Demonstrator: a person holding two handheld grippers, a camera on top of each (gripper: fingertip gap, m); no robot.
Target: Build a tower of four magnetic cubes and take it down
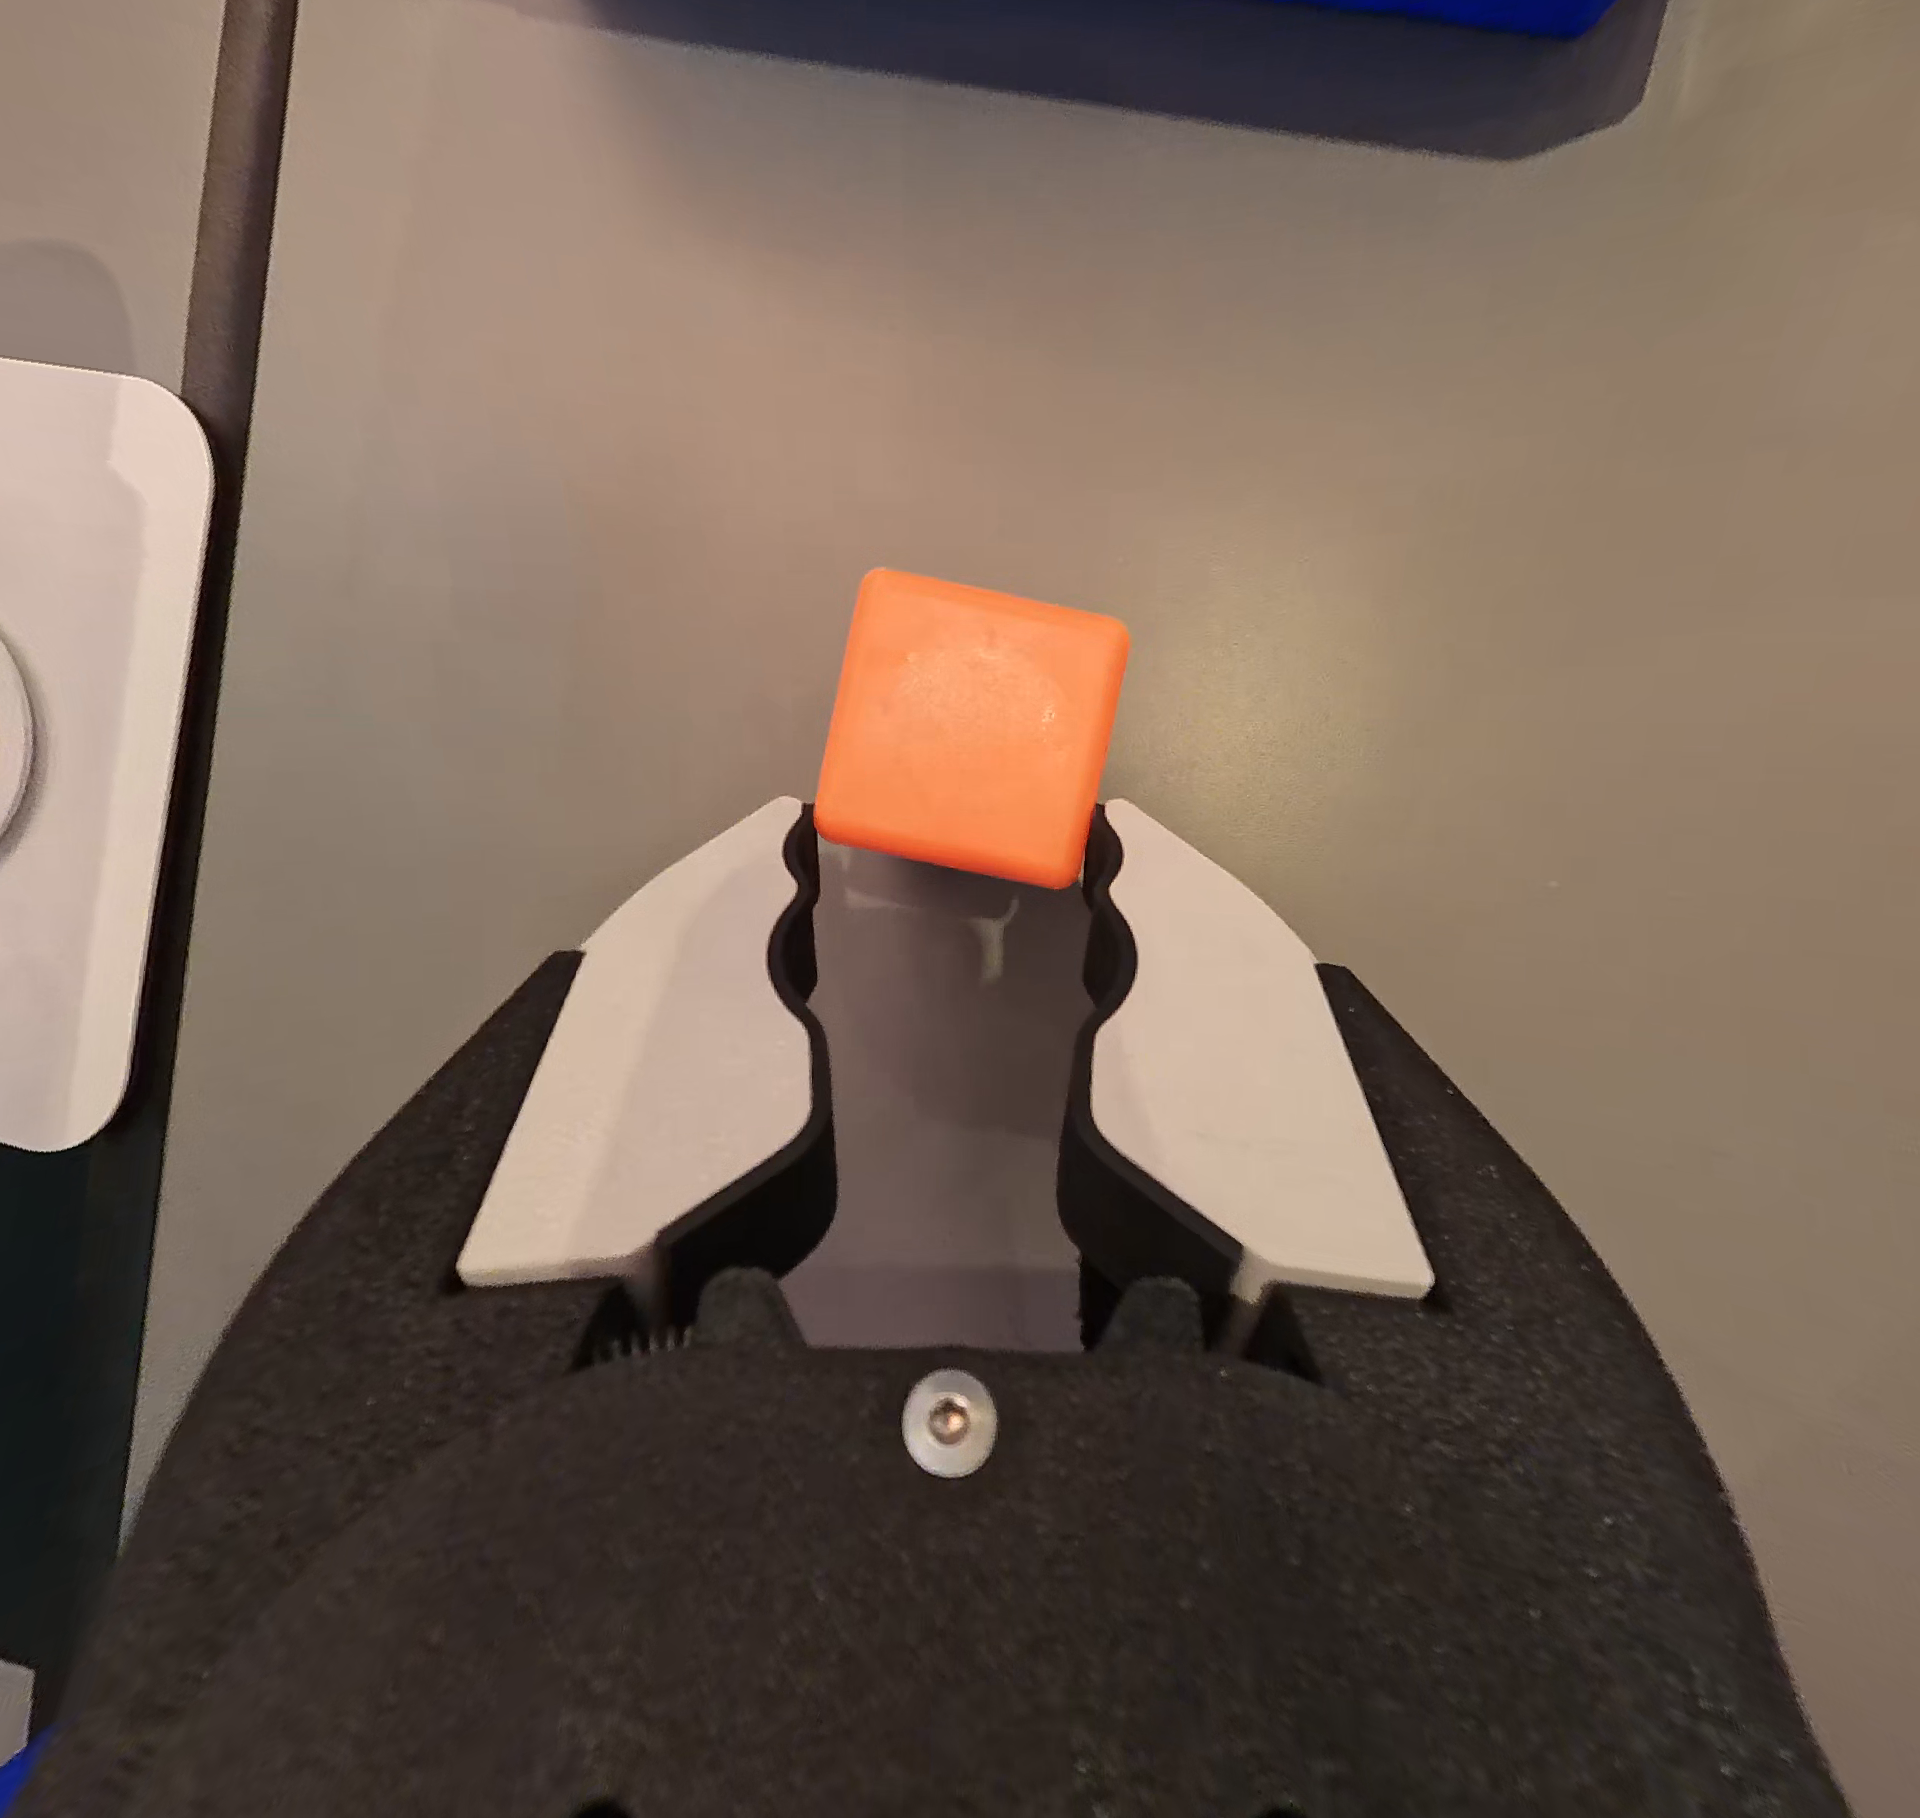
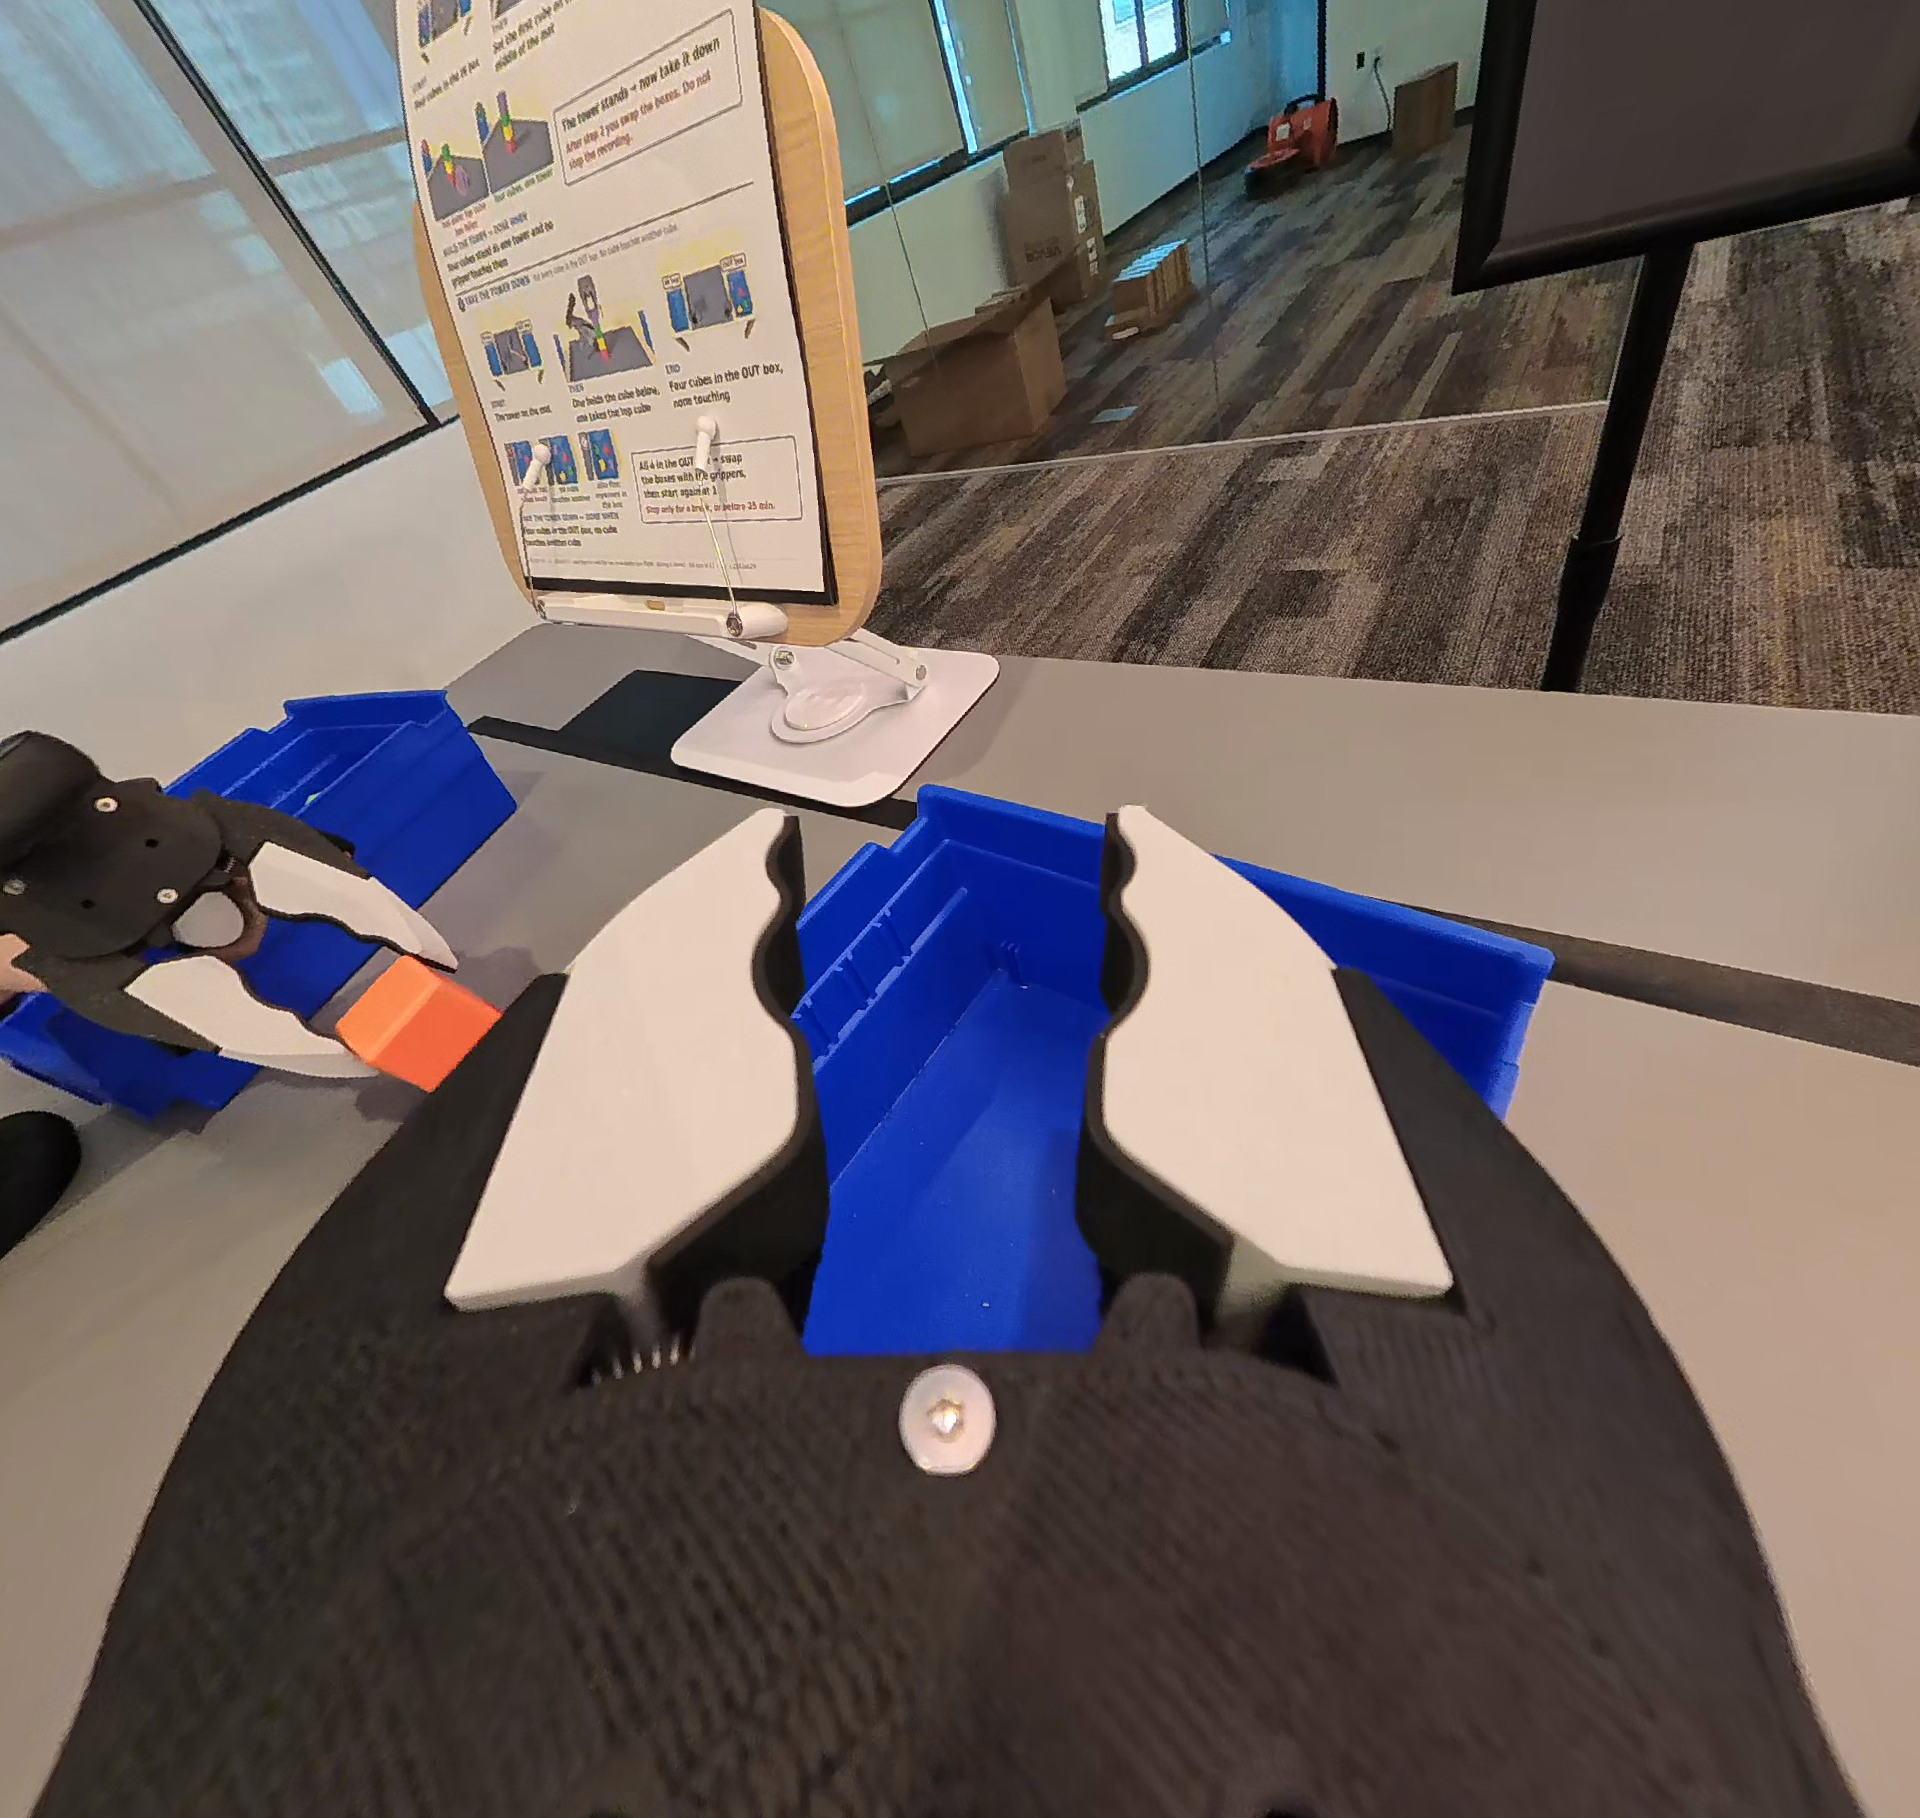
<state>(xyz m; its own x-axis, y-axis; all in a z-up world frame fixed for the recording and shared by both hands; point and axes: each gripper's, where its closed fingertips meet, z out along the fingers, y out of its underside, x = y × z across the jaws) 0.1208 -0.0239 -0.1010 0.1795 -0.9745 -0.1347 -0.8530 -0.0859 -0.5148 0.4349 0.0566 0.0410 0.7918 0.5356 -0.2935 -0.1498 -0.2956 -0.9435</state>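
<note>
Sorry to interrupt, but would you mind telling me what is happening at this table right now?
A person is working with two handheld grippers. The left gripper is shut on an orange cube at its fingertips and holds it over the grey table, near a blue bin. The right gripper is open and holds nothing; it hangs over a second blue bin, whose visible floor shows no cubes. No tower shows in either view.

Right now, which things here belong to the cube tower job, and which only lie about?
Job:
- orange cube, held in left gripper
- right gripper, open
- two blue bins

Lying about:
- instruction sheet on its stand
- cardboard boxes
</note>
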